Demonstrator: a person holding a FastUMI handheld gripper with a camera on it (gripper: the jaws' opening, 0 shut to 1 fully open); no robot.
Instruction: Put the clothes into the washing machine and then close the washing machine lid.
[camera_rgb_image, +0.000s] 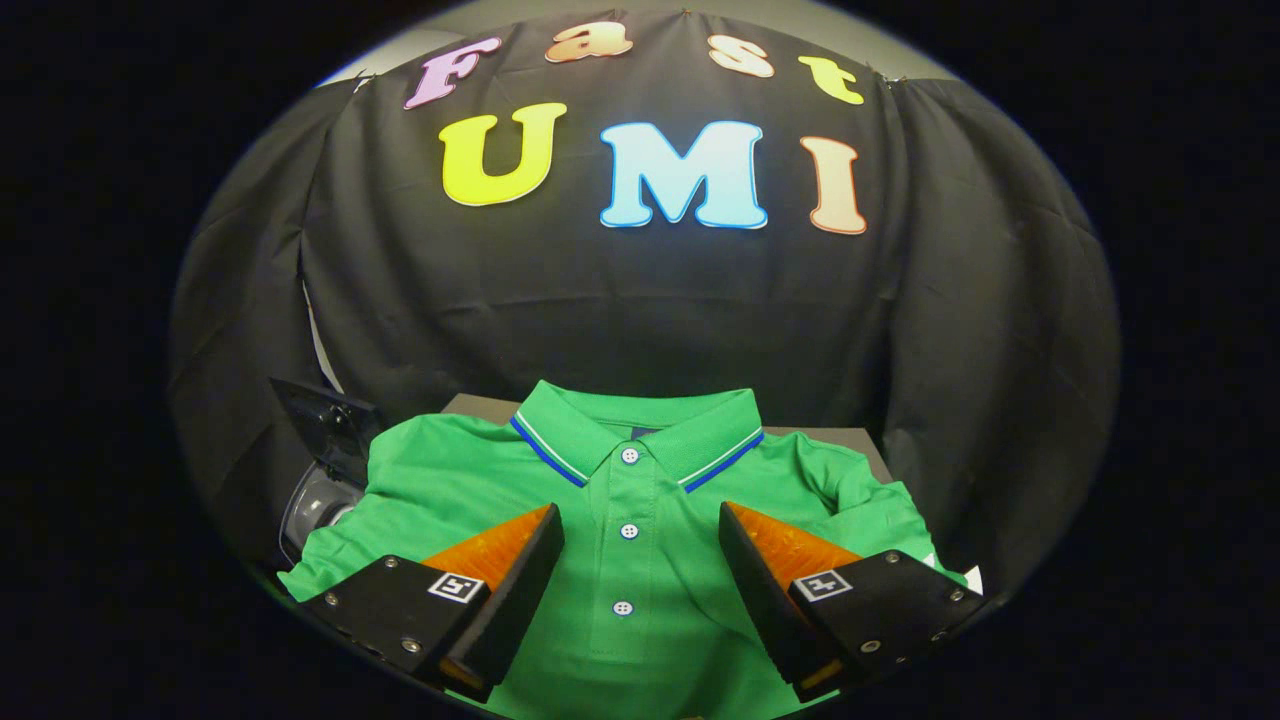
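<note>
A green polo shirt (640, 500) lies folded on a dark table (480, 403), collar away from me, its buttoned placket running between my fingers. My gripper (640, 525) hovers open over the shirt's chest, one finger on each side of the button row, nothing pressed between them. To the left of the shirt, partly covered by its sleeve, stands a small washing machine (315, 500) with its dark lid (325, 420) tilted up and open.
The black cloth wall (640, 300) hangs close behind the table. A small white scrap (972, 578) shows at the shirt's right edge. The table's far corner (860, 440) shows to the right of the collar.
</note>
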